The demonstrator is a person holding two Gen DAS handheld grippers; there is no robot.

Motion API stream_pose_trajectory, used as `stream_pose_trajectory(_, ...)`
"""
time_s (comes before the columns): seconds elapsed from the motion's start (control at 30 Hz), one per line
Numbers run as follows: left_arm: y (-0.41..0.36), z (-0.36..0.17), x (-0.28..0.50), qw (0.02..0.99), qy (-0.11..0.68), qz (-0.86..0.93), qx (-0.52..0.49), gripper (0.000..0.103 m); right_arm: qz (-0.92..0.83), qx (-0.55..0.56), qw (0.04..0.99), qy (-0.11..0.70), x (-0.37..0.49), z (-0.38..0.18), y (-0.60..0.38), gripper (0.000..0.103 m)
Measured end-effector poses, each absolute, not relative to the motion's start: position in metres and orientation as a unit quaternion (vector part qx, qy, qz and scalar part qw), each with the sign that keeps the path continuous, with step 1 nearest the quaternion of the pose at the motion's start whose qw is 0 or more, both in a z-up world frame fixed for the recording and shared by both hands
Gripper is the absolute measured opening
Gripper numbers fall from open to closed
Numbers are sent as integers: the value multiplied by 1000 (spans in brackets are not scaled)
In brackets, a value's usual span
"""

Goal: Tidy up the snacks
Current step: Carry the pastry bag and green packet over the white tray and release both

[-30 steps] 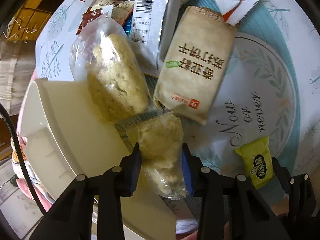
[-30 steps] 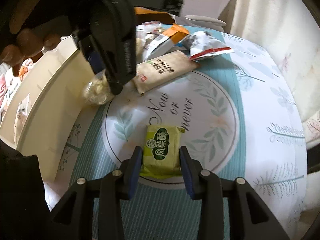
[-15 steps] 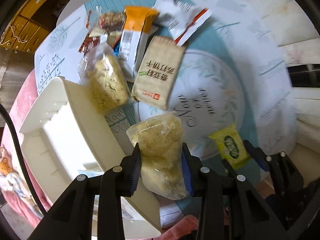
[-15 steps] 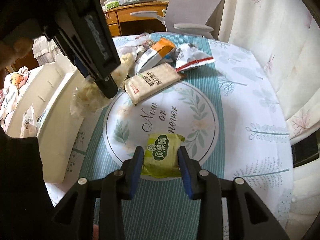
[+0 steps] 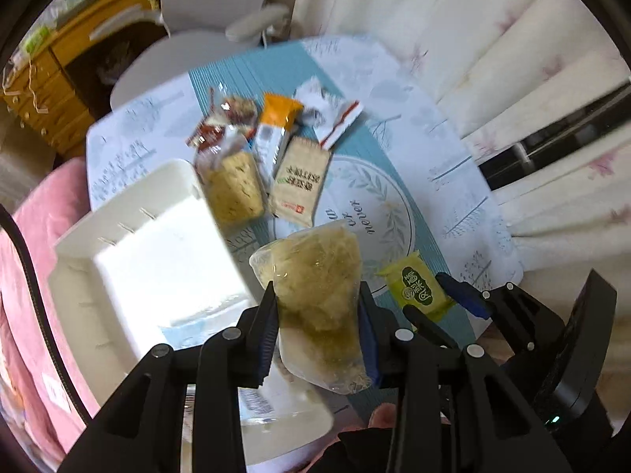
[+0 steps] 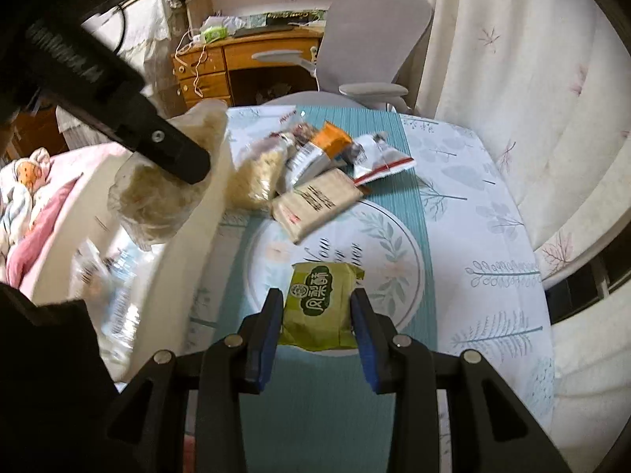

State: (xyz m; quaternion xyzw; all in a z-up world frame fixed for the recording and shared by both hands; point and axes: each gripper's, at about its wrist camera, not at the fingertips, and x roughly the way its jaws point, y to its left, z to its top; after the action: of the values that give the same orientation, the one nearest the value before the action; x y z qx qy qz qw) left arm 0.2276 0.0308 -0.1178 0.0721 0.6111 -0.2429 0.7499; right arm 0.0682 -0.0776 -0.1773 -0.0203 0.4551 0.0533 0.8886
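The left gripper (image 5: 318,329) is clenching a clear plastic bag of pale crumbly snack (image 5: 315,295) at lower centre, holding it in the air, probably to carry it to the white plastic divided bin (image 5: 118,244) at left. The right gripper (image 6: 318,327) is squeezing a flat yellow-green wrapped pastry (image 6: 321,301) the same way. Beyond, loose packets are lying heaped on the round teal-printed tablecloth (image 6: 453,205), including a beige paper cracker pack (image 5: 300,185) waiting to be sorted.

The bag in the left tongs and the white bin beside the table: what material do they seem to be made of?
The bag looks like thin clear plastic film: glossy, wrinkled, with pale crumbly food visible through it. The white bin looks like rigid moulded plastic with a smooth, slightly shiny finish, even walls and small slots along the rim; blur leaves this less certain.
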Motion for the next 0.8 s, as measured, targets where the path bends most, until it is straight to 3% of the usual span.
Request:
stream_pose_trajectory(0.43,156,-104,193,790,553,-265,15,35,28,39,906,420,39,-137,-5,35)
stream_pose_trajectory(0.8,238,-124,174,804,541,-244,18,35,66,42,915,397,33,-120,72,36)
